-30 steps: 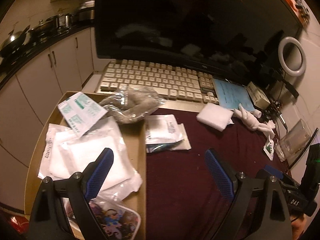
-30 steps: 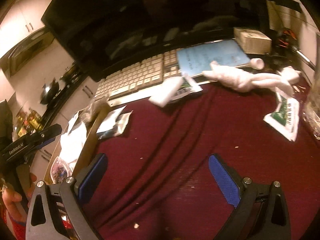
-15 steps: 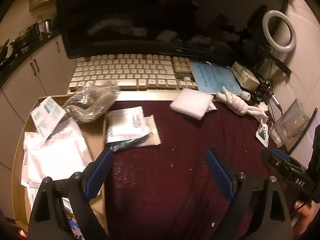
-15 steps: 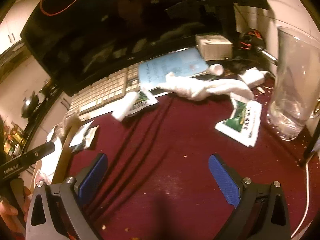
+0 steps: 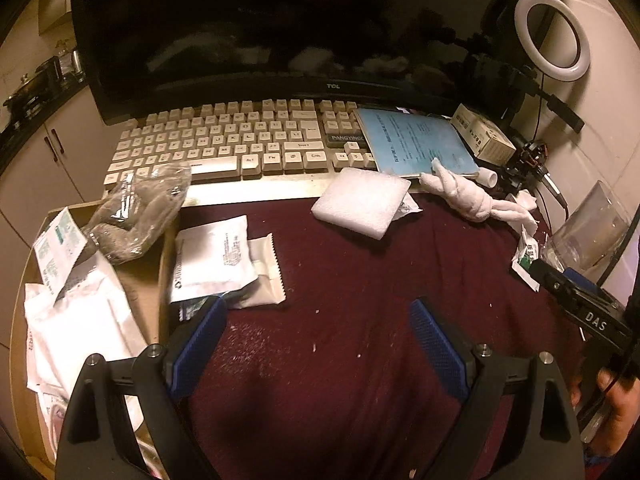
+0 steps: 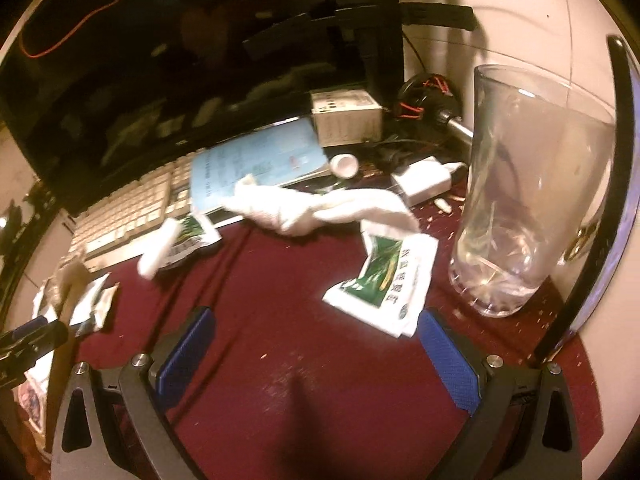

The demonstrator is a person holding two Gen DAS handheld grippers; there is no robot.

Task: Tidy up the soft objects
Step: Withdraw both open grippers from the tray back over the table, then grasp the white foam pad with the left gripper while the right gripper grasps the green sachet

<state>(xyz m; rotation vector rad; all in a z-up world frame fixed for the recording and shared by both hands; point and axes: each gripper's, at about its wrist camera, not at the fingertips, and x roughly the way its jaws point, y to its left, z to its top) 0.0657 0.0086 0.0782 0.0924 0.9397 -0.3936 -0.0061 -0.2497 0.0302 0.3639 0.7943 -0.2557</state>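
Sachet [image 6: 382, 284] beside glass [image 6: 532, 188]

Two low forward views (shared cloth [image 5: 352, 280])

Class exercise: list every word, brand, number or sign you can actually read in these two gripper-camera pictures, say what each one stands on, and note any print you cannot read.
"TCL": bottom bezel of the monitor.
"PANGYING": dark strip on the keyboard.
"ALT", "FN", "CTRL": bottom-row keys.
"DAS": body of the right gripper.
Too small or blurred: blue booklet, white pouches, green-and-white sachet, small carton.
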